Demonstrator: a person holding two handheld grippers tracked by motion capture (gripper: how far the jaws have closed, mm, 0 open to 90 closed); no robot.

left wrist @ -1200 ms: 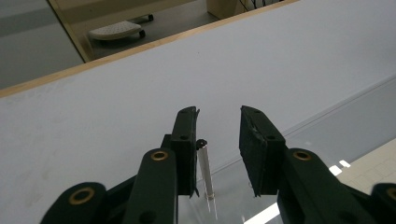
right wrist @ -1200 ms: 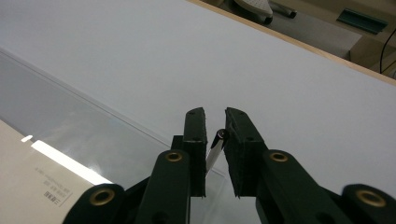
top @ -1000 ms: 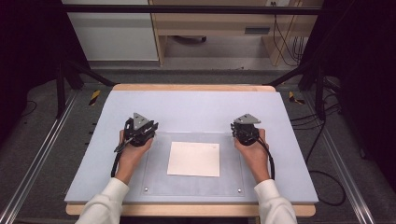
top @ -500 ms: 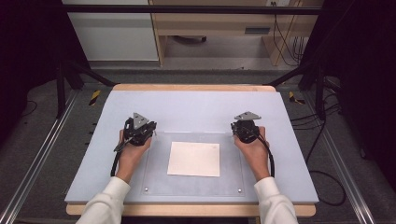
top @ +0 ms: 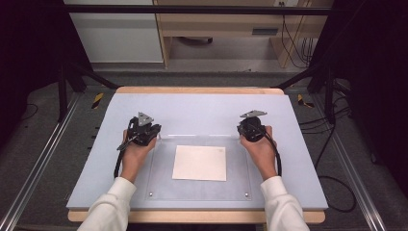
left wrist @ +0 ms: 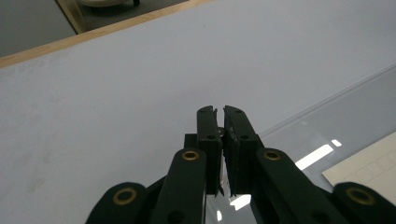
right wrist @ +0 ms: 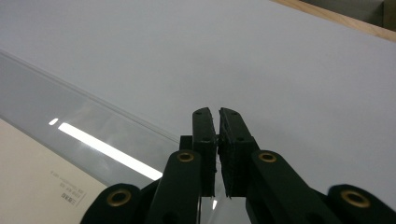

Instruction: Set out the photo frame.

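A cream sheet of paper [top: 199,162] lies under a clear plastic plate [top: 163,185] in the middle of the pale blue mat [top: 207,108]. My left gripper [top: 146,126] hovers by the plate's far left corner. Its black jaws [left wrist: 220,111] are shut with nothing between them, and the plate's edge [left wrist: 327,100] and the paper [left wrist: 369,168] lie to their right. My right gripper [top: 250,124] sits at the plate's far right corner. It is also shut and empty [right wrist: 217,112], with the plate [right wrist: 70,112] and the printed paper [right wrist: 32,177] to its left.
The mat covers a wooden tabletop [top: 197,90]. Black frame struts [top: 62,86] stand at both far corners. Cables [top: 332,144] trail on the floor at the right. A yellow and black tool [top: 97,100] lies left of the table. A desk [top: 216,24] stands behind.
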